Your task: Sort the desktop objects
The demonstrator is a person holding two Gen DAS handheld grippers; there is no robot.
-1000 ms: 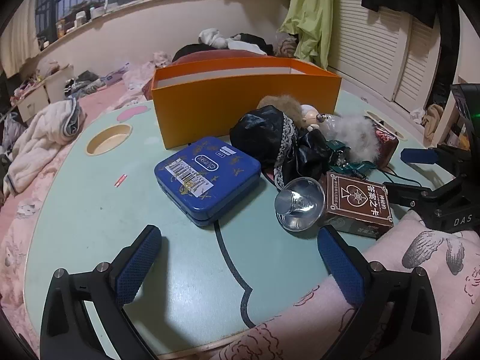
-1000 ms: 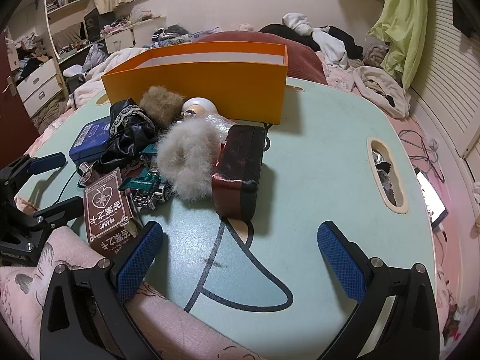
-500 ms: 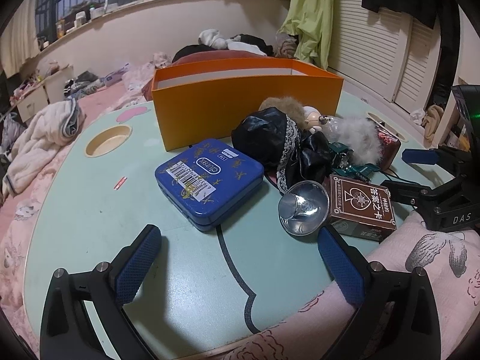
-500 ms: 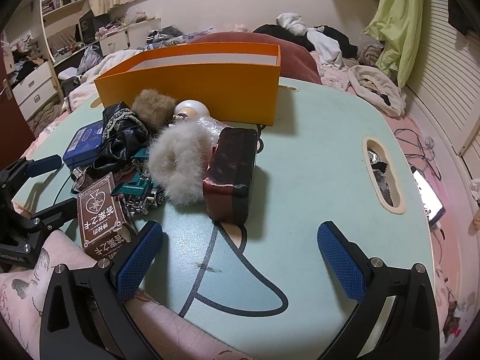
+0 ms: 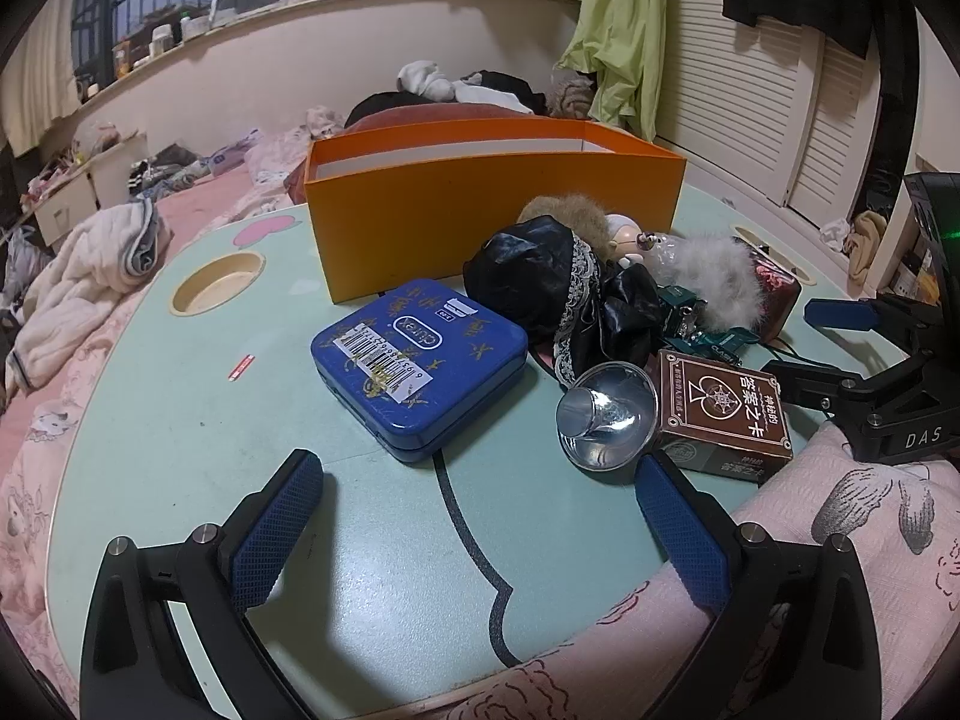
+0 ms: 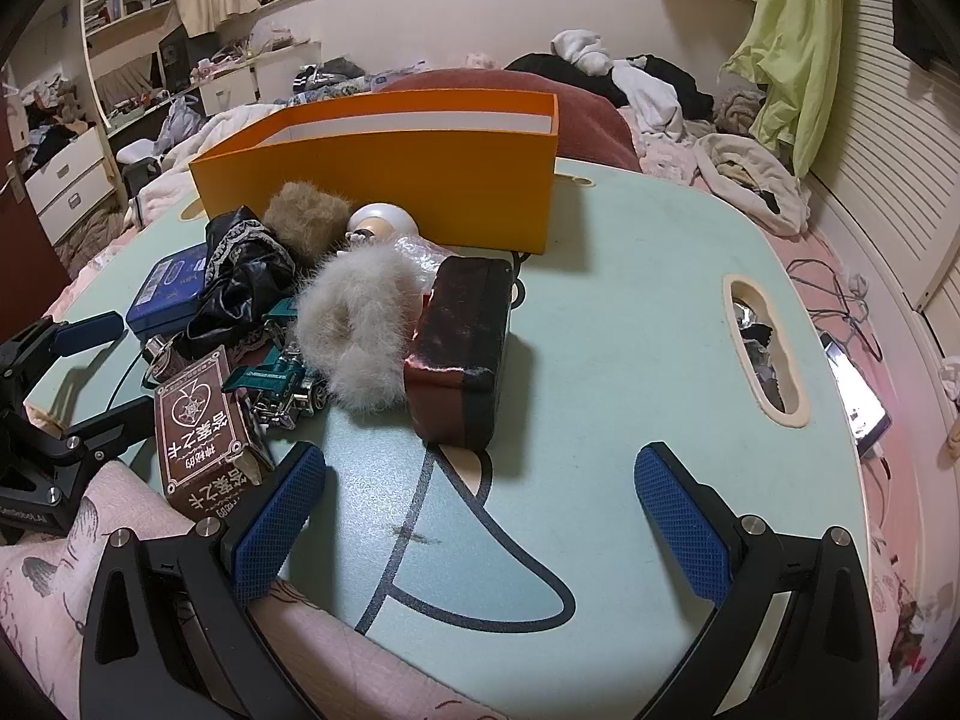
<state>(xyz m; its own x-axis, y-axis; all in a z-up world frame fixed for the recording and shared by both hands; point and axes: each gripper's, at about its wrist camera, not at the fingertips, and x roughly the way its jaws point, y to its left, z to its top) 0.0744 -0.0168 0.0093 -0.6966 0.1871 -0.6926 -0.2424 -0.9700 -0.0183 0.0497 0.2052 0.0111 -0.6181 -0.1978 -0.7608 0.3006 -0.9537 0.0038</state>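
Note:
An open orange box (image 5: 492, 204) stands at the back of the pale green table (image 5: 180, 420); it also shows in the right wrist view (image 6: 384, 180). In front of it lie a blue tin (image 5: 417, 363), black lace cloth (image 5: 552, 294), a silver funnel-shaped cup (image 5: 606, 417), a brown card box (image 5: 720, 414), a white fur piece (image 6: 360, 324), a dark red case (image 6: 462, 348) and a green toy truck (image 6: 276, 384). My left gripper (image 5: 480, 528) is open and empty, just short of the tin. My right gripper (image 6: 480, 516) is open and empty, just short of the red case.
The table has a round cut-out (image 5: 216, 282) at the left and a slot handle (image 6: 762, 348) at the right. A small red slip (image 5: 242, 365) lies left of the tin. Pink bedding (image 5: 36, 420) and clothes surround the table.
Both grippers have moved forward toward the pile; the tin, cup and card box look larger and closer. Nothing was taken hold of.

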